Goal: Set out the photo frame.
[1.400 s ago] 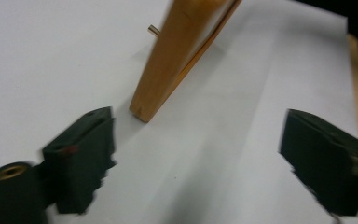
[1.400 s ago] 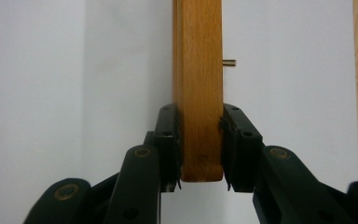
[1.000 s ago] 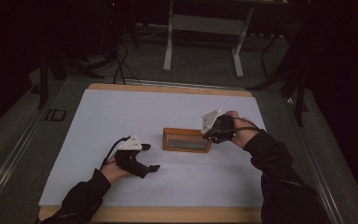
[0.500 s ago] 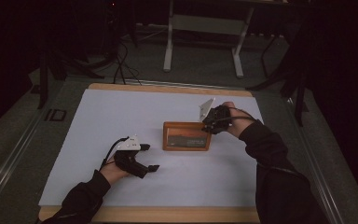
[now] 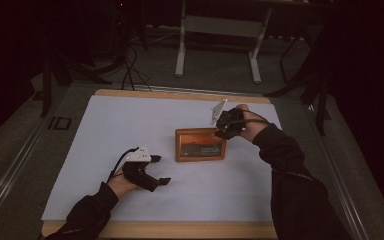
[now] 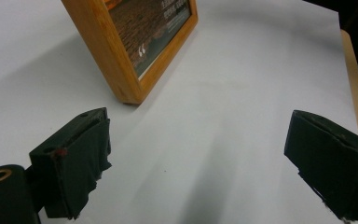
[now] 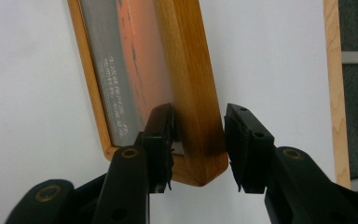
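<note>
A wooden picture frame [image 5: 200, 145] with an orange-and-grey print stands on its long edge in the middle of the white table [image 5: 120, 125], face toward me. My right gripper [image 5: 224, 126] is shut on the picture frame's top right corner. The right gripper view has one jaw on the glass side and the other on the back of the picture frame [image 7: 186, 84], with my right gripper [image 7: 198, 122] closed around the rim. My left gripper [image 5: 161, 169] rests open on the table, left of and nearer than the frame. In the left gripper view, my left gripper [image 6: 200, 123] is wide apart and empty, the picture frame [image 6: 135, 42] lying ahead.
The white sheet covers a wooden tabletop whose bare edge [image 5: 180, 230] runs along the near side. Behind the table stand a grey desk base [image 5: 220, 35] and cables [image 5: 127, 65] on a dark floor.
My right gripper rose and drew back, tipping the frame from lying flat up onto its long edge. The left gripper stayed put.
</note>
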Demonstrator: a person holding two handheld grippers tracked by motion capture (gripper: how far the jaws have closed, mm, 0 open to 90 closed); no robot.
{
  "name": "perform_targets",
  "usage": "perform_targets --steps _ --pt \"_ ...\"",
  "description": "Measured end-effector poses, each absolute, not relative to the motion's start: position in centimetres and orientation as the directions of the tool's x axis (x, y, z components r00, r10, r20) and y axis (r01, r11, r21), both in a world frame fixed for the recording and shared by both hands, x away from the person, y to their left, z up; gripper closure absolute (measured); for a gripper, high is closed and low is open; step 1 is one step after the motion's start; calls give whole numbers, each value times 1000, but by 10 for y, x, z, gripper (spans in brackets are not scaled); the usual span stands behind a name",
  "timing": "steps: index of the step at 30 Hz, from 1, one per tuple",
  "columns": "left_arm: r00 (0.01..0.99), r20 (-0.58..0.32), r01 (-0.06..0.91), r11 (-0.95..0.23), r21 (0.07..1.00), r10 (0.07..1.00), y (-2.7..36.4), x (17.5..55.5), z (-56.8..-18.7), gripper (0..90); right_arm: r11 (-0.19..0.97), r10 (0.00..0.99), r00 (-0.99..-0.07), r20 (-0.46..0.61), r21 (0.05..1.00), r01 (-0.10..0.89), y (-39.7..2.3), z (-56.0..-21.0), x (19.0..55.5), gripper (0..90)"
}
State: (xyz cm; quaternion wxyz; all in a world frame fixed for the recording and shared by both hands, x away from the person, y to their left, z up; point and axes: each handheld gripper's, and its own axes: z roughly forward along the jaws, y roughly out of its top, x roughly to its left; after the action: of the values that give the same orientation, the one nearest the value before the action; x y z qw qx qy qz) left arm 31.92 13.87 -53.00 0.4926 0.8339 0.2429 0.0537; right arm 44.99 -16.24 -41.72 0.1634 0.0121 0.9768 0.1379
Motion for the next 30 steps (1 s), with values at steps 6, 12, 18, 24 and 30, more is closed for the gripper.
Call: perform_targets --steps 6,12,18,24,30 --pt "881 -146 347 -406 845 450 137 319 -531 75 956 115 -946 -303 292 23 -163 -418 449 610" --pt "884 -142 341 -406 848 445 137 317 -530 75 947 139 -937 -321 320 31 -162 -415 444 556" --pt "887 -139 336 -408 849 441 137 315 -530 75 934 171 -928 -332 353 46 -163 -410 438 519" --pt "888 -136 331 -406 852 439 137 313 -528 74 910 225 -915 -336 408 74 -174 -410 428 432" --pt "888 -134 330 -407 852 439 138 312 -528 74 865 293 -905 -308 489 114 -198 -418 416 406"
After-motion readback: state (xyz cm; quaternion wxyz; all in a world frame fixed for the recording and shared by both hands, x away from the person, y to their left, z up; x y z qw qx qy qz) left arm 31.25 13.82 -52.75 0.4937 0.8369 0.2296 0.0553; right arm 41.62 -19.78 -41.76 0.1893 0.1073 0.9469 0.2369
